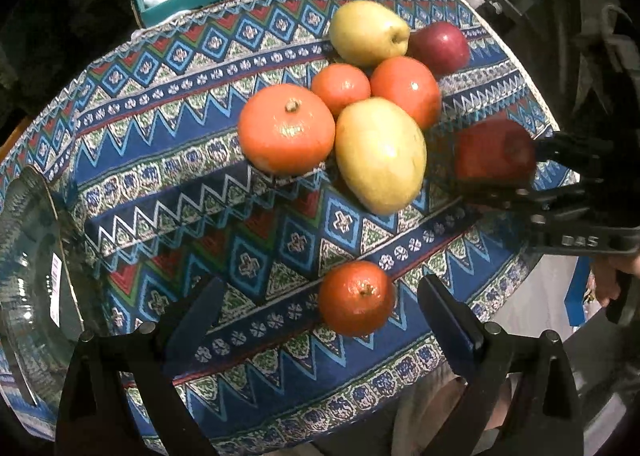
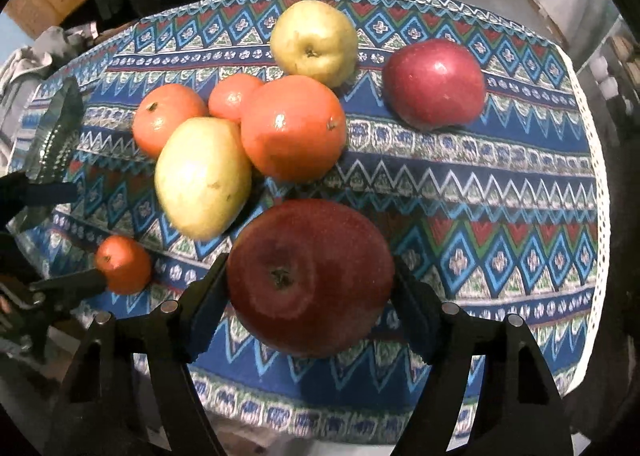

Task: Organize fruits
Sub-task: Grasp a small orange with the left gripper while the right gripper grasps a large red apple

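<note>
Holding the big dark red round apple [image 2: 310, 276] between its two black fingers, the right gripper [image 2: 310, 296] is pressing on both sides of the fruit, one pad on each side. This apple is sitting near the front edge of the blue patterned tablecloth [image 2: 500, 184], just in front of the long yellow pear [image 2: 202, 176].

The left gripper [image 1: 320, 320] is hanging wide open over the small orange tangerine [image 1: 356, 298], holding nothing. The tangerine is nearer its right finger than its left one, and is apart from the pile, in front of the long yellow pear.

To do this step well, the right gripper is needing a snug but soft squeeze, so the apple is not slipping or getting bruised. Lifting straight up is looking safest, since the pear is lying close beside it and could roll. The left gripper should be centring the tangerine before closing. The clear glass bowl [image 1: 28, 256], left of the pear, is probably where fruit goes.
</note>
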The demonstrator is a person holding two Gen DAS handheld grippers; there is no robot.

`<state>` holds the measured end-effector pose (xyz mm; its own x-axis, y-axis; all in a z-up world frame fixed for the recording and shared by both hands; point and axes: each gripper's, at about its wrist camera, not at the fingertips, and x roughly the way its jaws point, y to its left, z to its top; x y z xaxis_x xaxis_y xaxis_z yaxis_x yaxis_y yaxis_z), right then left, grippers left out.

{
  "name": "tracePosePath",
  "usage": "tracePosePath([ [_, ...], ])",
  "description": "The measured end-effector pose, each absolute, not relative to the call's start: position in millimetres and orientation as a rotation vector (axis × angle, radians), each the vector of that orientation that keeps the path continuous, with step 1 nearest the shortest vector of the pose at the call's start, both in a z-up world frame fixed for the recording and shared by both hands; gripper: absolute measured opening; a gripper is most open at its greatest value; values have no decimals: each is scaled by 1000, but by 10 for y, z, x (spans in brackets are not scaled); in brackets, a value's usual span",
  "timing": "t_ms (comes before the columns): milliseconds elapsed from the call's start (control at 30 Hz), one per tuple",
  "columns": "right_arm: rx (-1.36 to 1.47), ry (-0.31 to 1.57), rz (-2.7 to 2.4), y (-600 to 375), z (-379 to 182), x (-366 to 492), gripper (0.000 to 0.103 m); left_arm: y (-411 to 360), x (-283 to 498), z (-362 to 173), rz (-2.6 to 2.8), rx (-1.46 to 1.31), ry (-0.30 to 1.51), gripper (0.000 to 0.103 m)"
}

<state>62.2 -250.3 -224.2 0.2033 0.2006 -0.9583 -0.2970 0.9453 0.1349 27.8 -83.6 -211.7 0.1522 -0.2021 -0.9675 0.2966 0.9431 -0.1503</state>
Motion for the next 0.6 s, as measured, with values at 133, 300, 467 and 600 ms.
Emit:
tracePosePath([
  [133, -80, 1324, 348, -2548, -2190, 482, 76, -868, 245, -2231, -359, 68, 1415, 84],
  [300, -76, 1326, 342, -2548, -2197, 462, 76, -943, 210, -2363, -366, 75, 1445, 77],
  [467, -75, 1323, 344, -2566, -2192, 444, 76, -1012, 208, -2451, -395, 78, 1454, 62],
  [600, -79, 1319, 354, -2496, -2202, 484, 76, -1065, 198, -2437, -439, 75, 1439, 46],
])
